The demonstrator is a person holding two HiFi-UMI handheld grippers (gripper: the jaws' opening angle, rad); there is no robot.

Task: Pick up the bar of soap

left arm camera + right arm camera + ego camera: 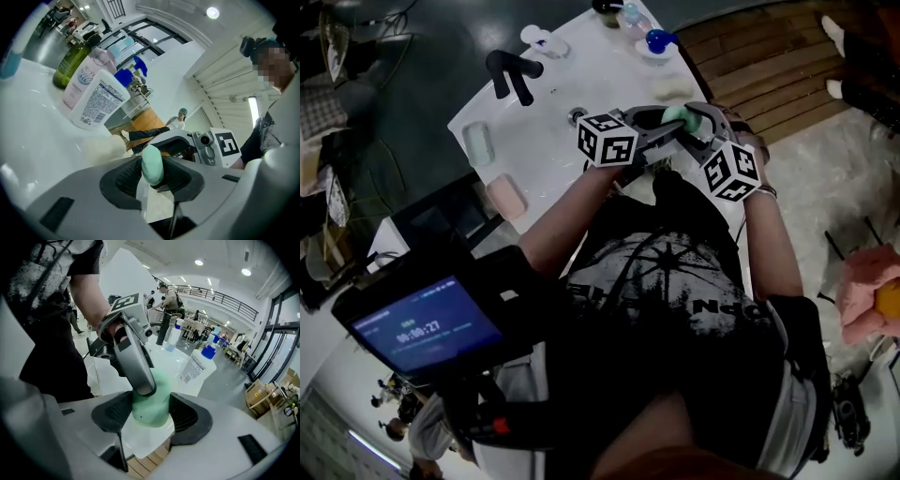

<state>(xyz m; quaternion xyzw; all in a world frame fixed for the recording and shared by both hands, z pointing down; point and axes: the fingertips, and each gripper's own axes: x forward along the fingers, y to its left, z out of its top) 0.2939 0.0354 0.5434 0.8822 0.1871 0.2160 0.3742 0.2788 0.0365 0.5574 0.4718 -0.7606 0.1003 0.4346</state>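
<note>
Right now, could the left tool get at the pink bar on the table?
Probably not yet: the left tool is shut on the green soap, as is the right tool. The pink bar lies unobstructed.

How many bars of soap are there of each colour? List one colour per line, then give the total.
green soap: 2, one gripped, one paler and lying flat
pink soap: 1
cream soap: 1
Total: 4
</note>
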